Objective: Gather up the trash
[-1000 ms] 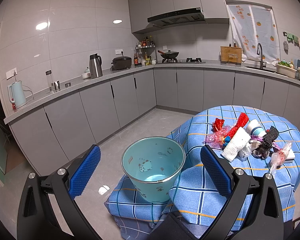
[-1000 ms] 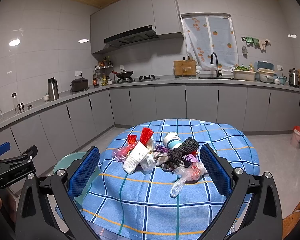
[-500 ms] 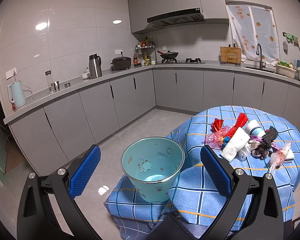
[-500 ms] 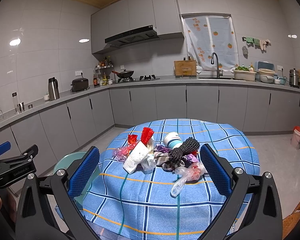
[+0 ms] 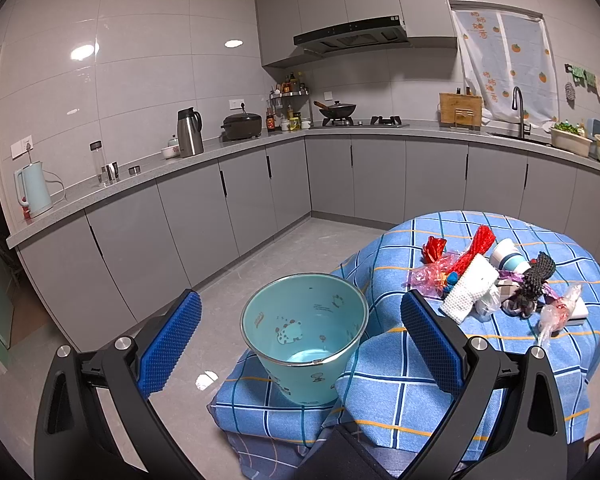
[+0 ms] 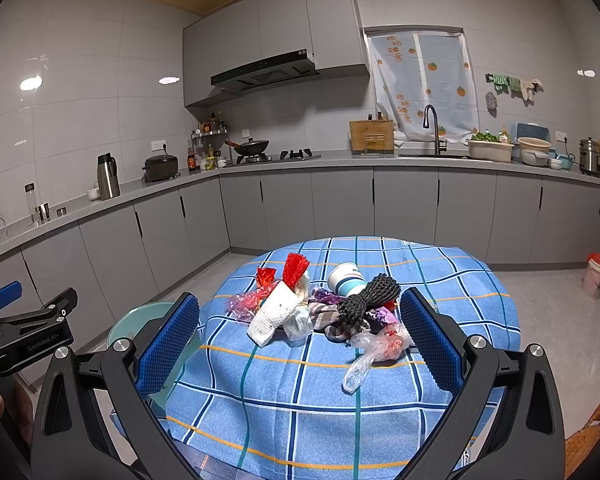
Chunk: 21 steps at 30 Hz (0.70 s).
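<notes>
Both grippers are spread wide and hold nothing. The left gripper frames an empty teal bin standing on a cloth-covered seat at the bench's 9 o'clock edge. The right gripper faces the trash pile at the middle of the blue checked bench: a white mesh sleeve, black netting, a paper cup at 12 o'clock, a clear wrapper nearest

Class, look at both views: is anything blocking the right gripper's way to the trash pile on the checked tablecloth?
Nothing visible does. The right gripper is open, with bare blue checked tablecloth before the trash pile.
</notes>
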{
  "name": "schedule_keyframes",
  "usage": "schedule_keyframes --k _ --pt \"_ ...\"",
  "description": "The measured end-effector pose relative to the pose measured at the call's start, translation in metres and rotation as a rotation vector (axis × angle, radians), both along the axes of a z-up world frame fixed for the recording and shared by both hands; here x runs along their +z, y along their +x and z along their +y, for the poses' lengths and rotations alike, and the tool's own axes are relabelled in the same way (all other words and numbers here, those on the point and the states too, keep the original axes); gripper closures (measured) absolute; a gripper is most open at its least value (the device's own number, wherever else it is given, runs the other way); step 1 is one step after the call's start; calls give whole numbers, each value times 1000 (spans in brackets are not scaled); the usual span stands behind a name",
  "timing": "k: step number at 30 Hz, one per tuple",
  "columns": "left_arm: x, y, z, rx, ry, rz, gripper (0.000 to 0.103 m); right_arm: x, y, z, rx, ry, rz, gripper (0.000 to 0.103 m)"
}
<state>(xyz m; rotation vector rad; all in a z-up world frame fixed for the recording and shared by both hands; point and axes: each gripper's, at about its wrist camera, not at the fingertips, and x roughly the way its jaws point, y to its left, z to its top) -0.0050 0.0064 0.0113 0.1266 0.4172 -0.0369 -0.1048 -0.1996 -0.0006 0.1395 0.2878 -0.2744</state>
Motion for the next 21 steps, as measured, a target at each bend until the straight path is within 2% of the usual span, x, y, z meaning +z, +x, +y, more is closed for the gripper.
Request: schedule_keyframes --k 6,12,15,21 --pt "-1 1 -1 2 5 2 5 -2 2 2 1 0 5 4" --pt "-17 13 -8 -16 4 37 5 -16 13 -13 -28 5 42 4" --pt "-28 25 -19 -43 3 63 5 -28 23 -32 -71 20 77 4" --pt "-50 51 -64 -151 50 103 5 -51 39 -70 -162 39 128 4"
